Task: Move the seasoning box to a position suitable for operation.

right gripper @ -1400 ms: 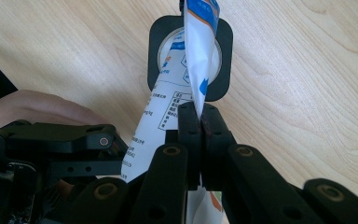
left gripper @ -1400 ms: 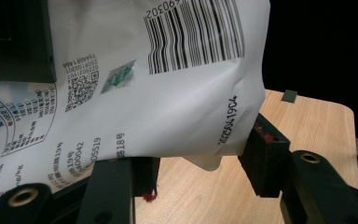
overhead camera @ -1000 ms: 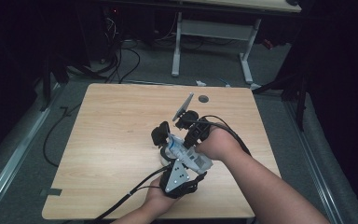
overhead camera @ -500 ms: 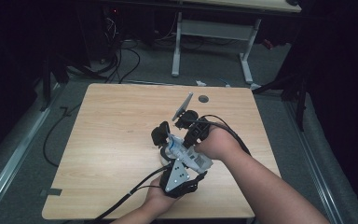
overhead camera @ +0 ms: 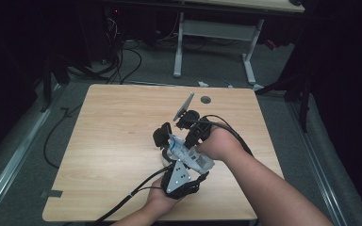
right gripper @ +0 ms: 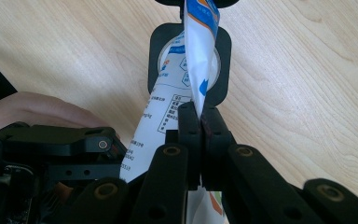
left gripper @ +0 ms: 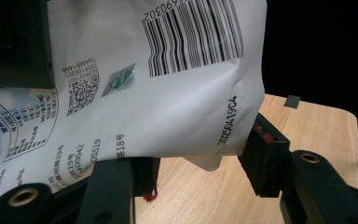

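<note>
pouch [left gripper: 135, 84], white printed plastic with a barcode and small type, sits between the jaws of the left tool [overhead camera: 167, 141], which stand partly apart and clasp its body on both sides; the film bulges and creases around the pads, so it looks soft, thin and light, with loose contents that would shift inside. just beyond, the right tool [right gripper: 199, 122] has its jaws pressed together on a flat edge of the same pouch [right gripper: 177, 93], pinching the film into a narrow fin that rises ahead of the jaws. that flat seam seems the best place to take hold: it is doubled, thin enough to clamp hard, and less likely to slide than the smooth rounded belly. glossy film like this may slip under a light grip, and a sharp pull could tear it. farther ahead of the right tool lies a black round-holed holder [right gripper: 189, 63] on the wooden bench [overhead camera: 113, 132], with the pouch passing over it.
</note>
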